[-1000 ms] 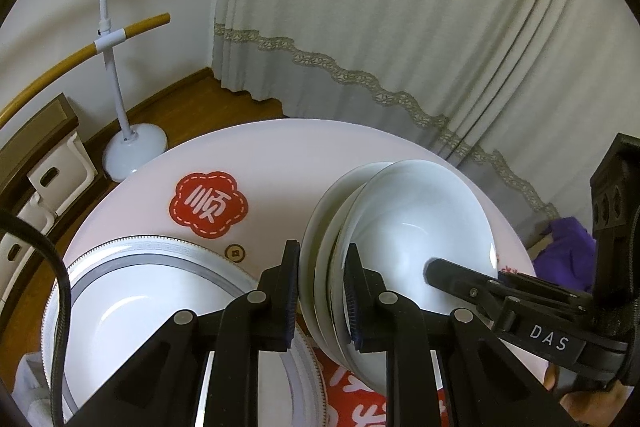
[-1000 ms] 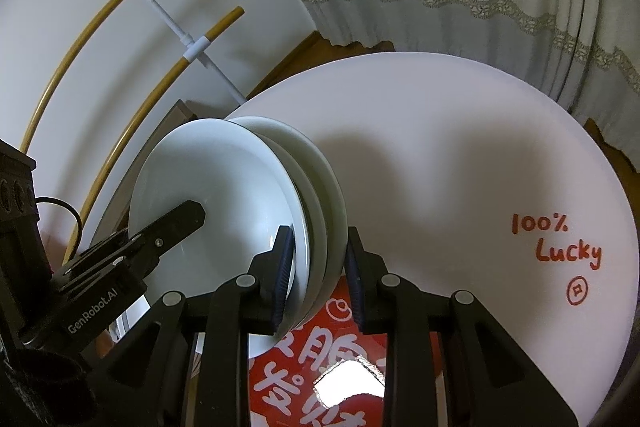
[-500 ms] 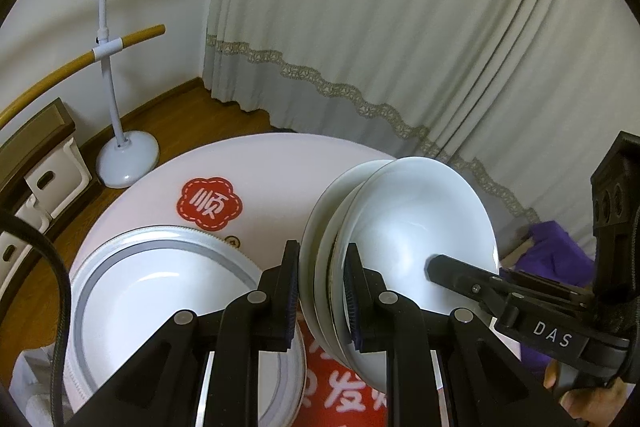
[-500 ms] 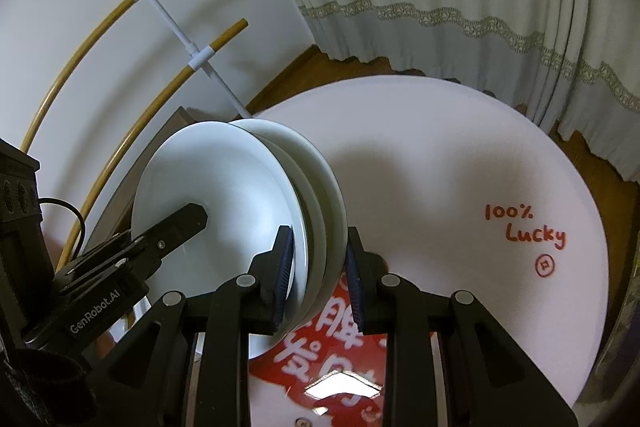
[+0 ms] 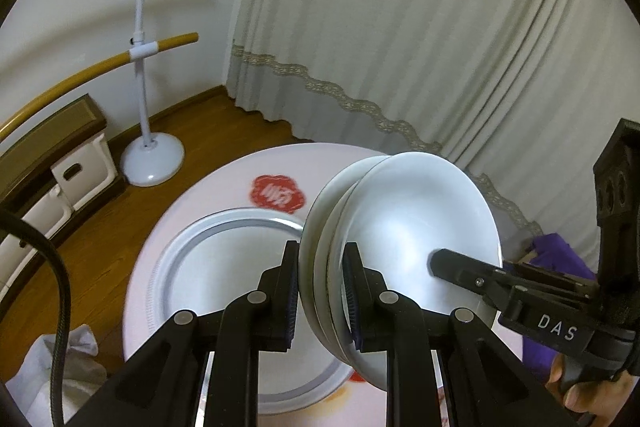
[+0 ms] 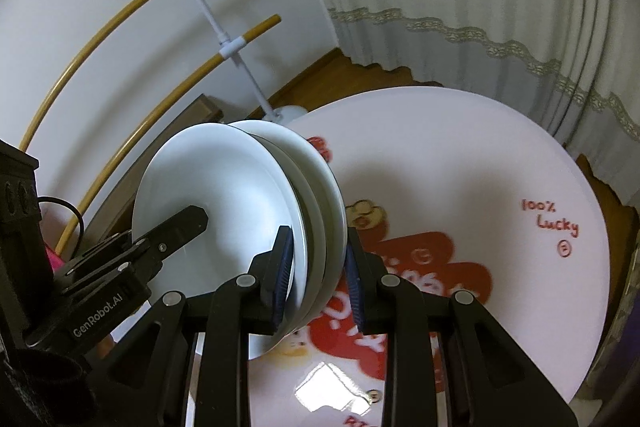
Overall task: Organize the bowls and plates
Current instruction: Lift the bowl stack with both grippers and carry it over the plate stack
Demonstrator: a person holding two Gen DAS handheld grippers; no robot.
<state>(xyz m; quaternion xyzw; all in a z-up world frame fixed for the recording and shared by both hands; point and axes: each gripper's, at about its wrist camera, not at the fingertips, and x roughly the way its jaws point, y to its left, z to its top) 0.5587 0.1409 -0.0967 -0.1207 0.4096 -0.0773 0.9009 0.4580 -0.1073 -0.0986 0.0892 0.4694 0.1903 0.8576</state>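
Left wrist view
Left claw point(image 5: 322, 291): narrow, its two pads clamped on the rim of a stack of white bowls point(image 5: 400, 235).
Stack of white bowls: nested, about three, tipped on edge and held up above the worktop point(image 5: 224, 187); the open side faces the right claw point(image 5: 460, 265), and nothing lies inside.
Right claw: one black finger lies against the inside of the innermost bowl; its other finger is hidden behind the stack.
Grey-rimmed plate point(image 5: 240, 291): flat on the round pink worktop, below and left of the stack; bare, with nothing on it.
Red flower sticker point(image 5: 278, 191): on the worktop just beyond the plate.

Right wrist view
Right claw point(image 6: 318, 269): narrow, blue-ribbed pads gripping the rim of the stack of white bowls point(image 6: 240, 211) from the opposite side.
Left claw point(image 6: 180, 227): one finger lies across the inner face of the nearest bowl.
Worktop point(image 6: 460, 163): pink, printed with a large red pattern and "100% Lucky".
Stack: raised off the worktop, tilted on edge.
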